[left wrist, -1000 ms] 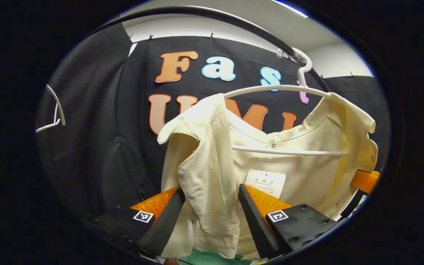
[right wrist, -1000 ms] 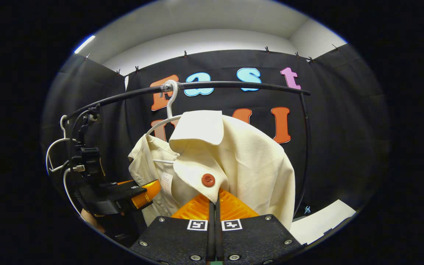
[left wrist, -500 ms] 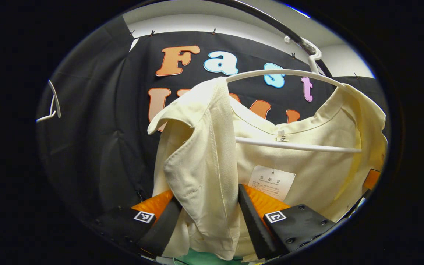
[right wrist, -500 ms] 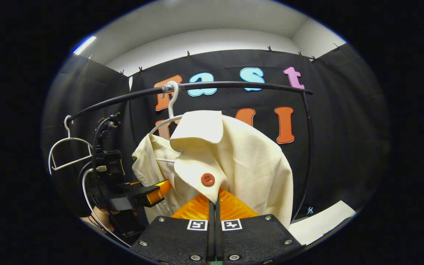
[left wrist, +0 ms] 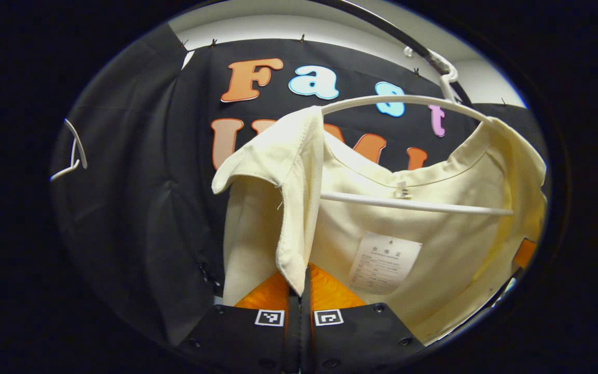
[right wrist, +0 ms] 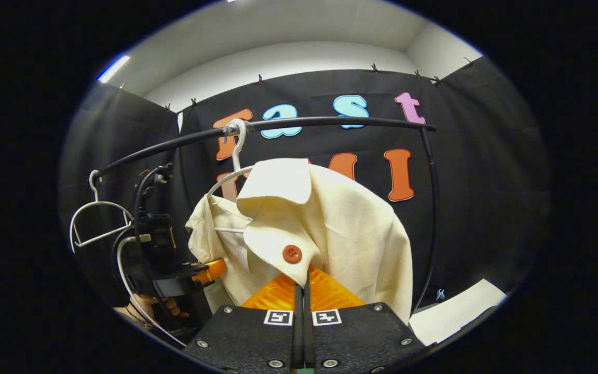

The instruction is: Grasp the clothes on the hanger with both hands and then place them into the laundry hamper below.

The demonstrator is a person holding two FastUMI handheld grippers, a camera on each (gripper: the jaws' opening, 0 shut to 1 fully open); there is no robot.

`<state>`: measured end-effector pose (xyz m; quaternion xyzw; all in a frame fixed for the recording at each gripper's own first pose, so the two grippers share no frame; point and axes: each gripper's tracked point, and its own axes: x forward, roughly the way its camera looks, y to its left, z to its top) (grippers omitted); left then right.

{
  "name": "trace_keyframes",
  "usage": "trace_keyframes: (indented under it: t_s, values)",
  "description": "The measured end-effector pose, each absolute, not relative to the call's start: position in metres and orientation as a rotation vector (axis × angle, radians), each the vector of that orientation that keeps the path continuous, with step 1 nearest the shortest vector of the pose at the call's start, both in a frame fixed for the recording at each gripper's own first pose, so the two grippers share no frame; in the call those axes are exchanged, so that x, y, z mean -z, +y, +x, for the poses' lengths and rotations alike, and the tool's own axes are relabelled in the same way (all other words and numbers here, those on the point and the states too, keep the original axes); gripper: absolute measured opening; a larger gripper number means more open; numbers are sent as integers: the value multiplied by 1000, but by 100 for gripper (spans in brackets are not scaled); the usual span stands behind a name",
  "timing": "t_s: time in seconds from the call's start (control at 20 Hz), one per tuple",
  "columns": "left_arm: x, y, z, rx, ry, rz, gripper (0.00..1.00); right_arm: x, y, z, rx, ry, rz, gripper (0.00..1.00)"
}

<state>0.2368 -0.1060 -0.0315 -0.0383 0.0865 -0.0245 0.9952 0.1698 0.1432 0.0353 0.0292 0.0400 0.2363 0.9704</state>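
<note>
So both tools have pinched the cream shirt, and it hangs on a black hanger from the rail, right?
Not quite: the hanger is white, as the left gripper view shows. The rest holds: the left tool and right tool are both shut on the cream shirt, which hangs from the rail.

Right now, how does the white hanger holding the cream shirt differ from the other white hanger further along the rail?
The white hanger carrying the cream shirt is loaded, its shoulders draped by the cream shirt; the other white hanger hangs bare. The loaded one sits nearer the middle of the black rail, the bare one near its far end. Both are white and hook over that rail.
</note>
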Motion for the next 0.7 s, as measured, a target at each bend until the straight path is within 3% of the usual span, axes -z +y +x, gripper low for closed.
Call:
trace_keyframes:
  t_s: [0.7]
  values:
    - [-24,-66,193,100,141,-18,6,-75,147,160,-449,-11,27,0]
